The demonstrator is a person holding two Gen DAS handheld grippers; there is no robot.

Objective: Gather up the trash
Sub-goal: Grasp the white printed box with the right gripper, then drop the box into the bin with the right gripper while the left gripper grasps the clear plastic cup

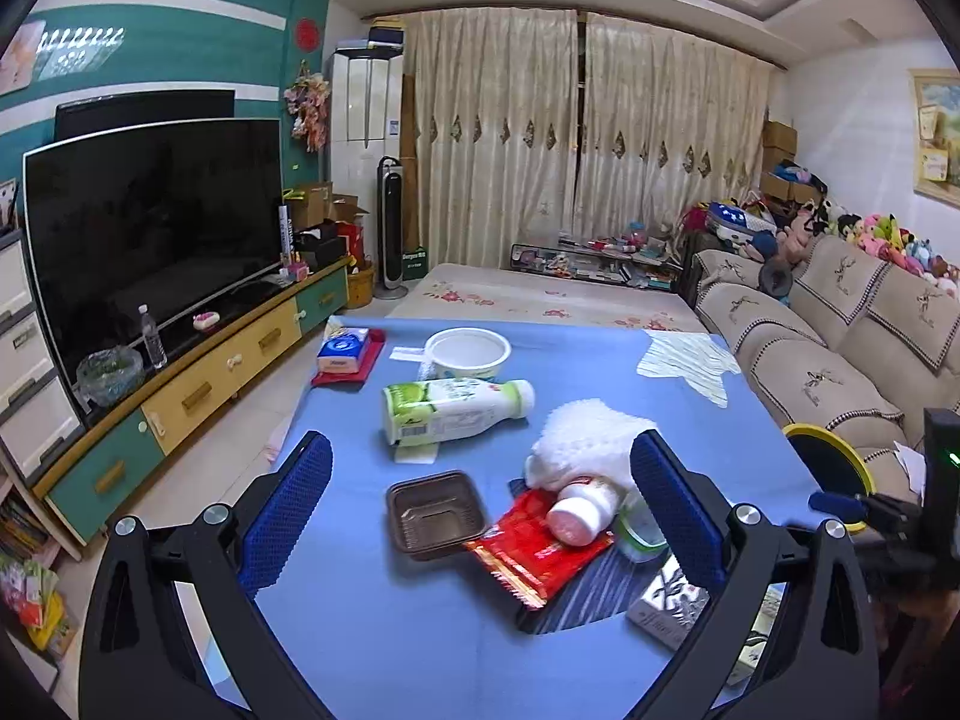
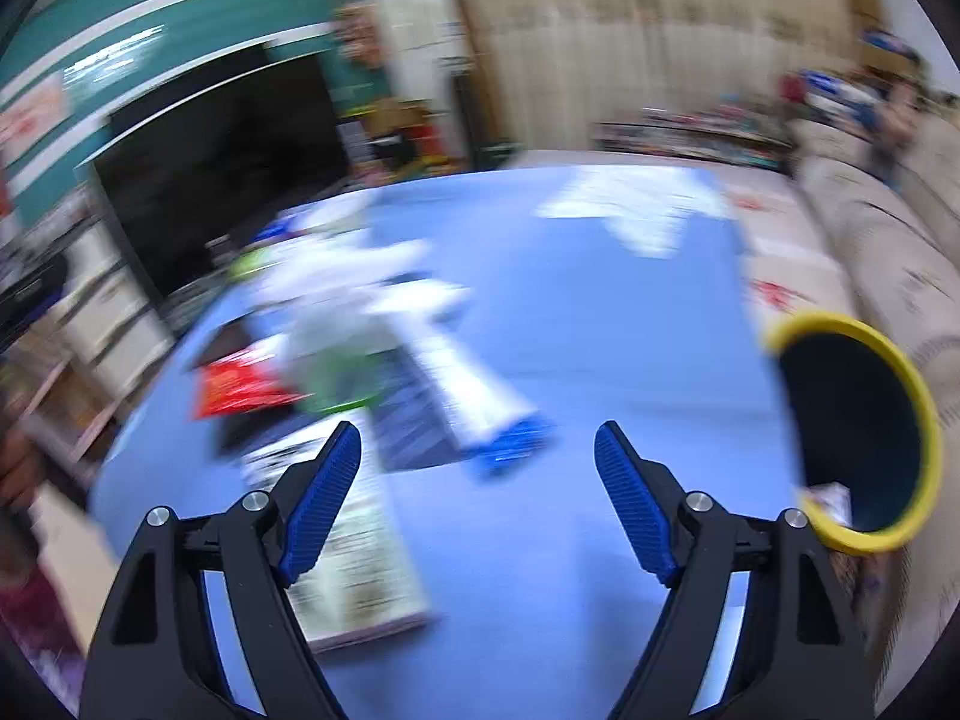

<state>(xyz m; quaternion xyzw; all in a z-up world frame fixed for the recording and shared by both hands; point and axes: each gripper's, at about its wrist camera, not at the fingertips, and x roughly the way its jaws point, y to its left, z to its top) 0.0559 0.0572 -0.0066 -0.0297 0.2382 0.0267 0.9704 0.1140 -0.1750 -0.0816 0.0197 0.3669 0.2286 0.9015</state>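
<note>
On the blue table (image 1: 372, 618) lie a brown plastic tray (image 1: 435, 513), a red wrapper (image 1: 534, 549), a small pink-capped bottle (image 1: 579, 516), a white fluffy wad (image 1: 591, 438), a green-and-white bottle on its side (image 1: 453, 408) and a white bowl (image 1: 468, 351). My left gripper (image 1: 480, 498) is open above the tray and wrapper. My right gripper (image 2: 477, 462) is open over the blue table (image 2: 600, 330); its view is blurred. A white tube with a blue cap (image 2: 474, 390) lies just ahead of it. A yellow-rimmed bin (image 2: 858, 432) stands at the table's right edge and also shows in the left wrist view (image 1: 831, 462).
A tissue pack on a red cloth (image 1: 345, 354) lies at the table's far left. A white paper (image 1: 690, 360) lies far right. A printed box (image 2: 354, 546) lies by my right gripper's left finger. A TV (image 1: 156, 228) stands left, a sofa (image 1: 840, 348) right.
</note>
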